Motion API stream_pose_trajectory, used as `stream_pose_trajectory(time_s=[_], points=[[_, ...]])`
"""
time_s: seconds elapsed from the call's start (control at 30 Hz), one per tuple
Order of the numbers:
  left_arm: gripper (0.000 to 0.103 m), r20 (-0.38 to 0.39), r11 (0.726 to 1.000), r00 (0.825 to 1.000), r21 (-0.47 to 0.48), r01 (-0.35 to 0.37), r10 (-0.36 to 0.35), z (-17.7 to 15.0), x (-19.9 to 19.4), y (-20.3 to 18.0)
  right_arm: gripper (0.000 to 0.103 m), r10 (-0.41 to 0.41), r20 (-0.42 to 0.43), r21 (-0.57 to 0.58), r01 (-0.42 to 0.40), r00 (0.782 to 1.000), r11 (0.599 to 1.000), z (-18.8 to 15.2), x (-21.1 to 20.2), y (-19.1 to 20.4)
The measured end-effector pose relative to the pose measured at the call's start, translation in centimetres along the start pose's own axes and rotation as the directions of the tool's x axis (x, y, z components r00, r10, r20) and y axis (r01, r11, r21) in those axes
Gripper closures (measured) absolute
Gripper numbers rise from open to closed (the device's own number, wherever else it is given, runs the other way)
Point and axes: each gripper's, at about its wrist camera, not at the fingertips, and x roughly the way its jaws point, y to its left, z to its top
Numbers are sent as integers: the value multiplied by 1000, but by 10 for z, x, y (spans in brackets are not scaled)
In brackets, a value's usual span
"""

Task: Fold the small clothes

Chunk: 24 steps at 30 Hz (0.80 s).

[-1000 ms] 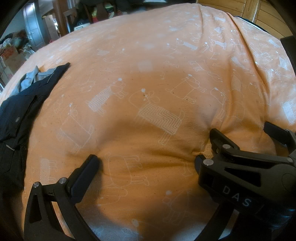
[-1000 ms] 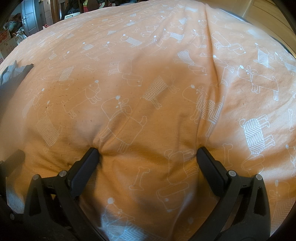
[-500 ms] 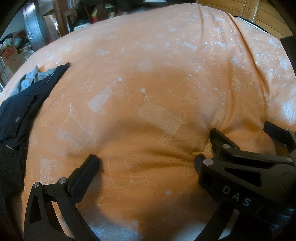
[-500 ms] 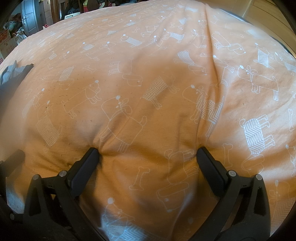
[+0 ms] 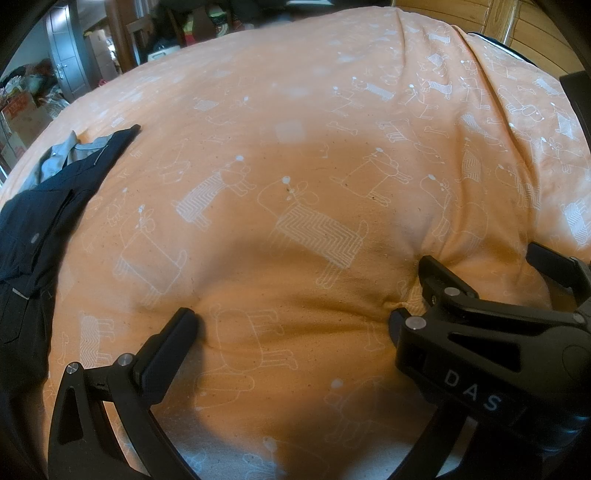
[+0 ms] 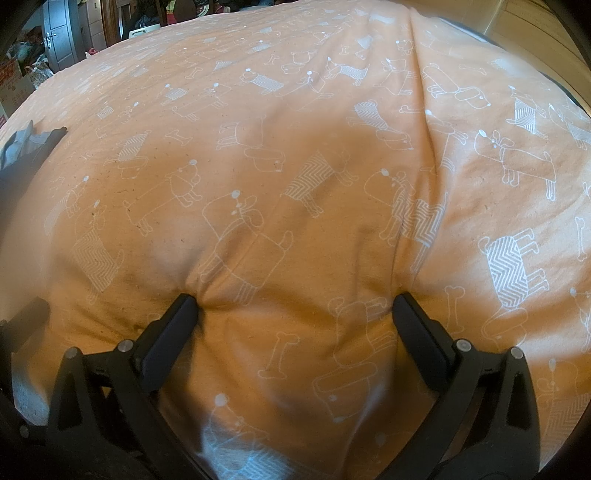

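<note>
A dark navy garment (image 5: pixel 33 229) with a grey lining at its far end lies flat at the left edge of the orange dog-print duvet (image 5: pixel 295 110). The right wrist view shows only its far end (image 6: pixel 22 162), at the left edge. My left gripper (image 5: pixel 291 321) is open, its left fingertip pressed into the duvet and its right finger hidden behind the right gripper (image 5: pixel 480 258). That gripper sits just to the right, marked DAS. In its own view the right gripper (image 6: pixel 293 304) is open, both fingertips dug into the duvet (image 6: pixel 295 147), which bulges between them. Neither touches the garment.
The duvet covers the whole bed and has a long crease (image 6: pixel 424 110) on the right. A wooden headboard (image 5: pixel 535 33) stands at the far right. Beyond the far left edge are a grey door (image 5: pixel 66 66) and cardboard boxes (image 5: pixel 22 118).
</note>
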Motion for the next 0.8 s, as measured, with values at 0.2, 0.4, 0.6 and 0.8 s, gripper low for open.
stream_pose_trajectory(time_s=[0.2, 0.4, 0.6, 0.8], points=[[0, 0, 1000, 1000, 0, 0, 0, 0, 0, 0, 0, 0, 0, 0, 0, 1000, 1000, 0, 0, 0], [0, 1, 1000, 1000, 1, 3, -3, 0, 1, 1, 0, -1, 0, 0, 1, 1000, 1000, 0, 0, 0], [0, 1, 1000, 1000, 3, 8, -8, 0, 1, 2, 0, -3, -1, -1, 3, 1000, 1000, 0, 2, 6], [0, -7, 1000, 1000, 3, 7, -7, 0, 2, 2, 0, -3, -3, -1, 3, 1000, 1000, -1, 2, 6]])
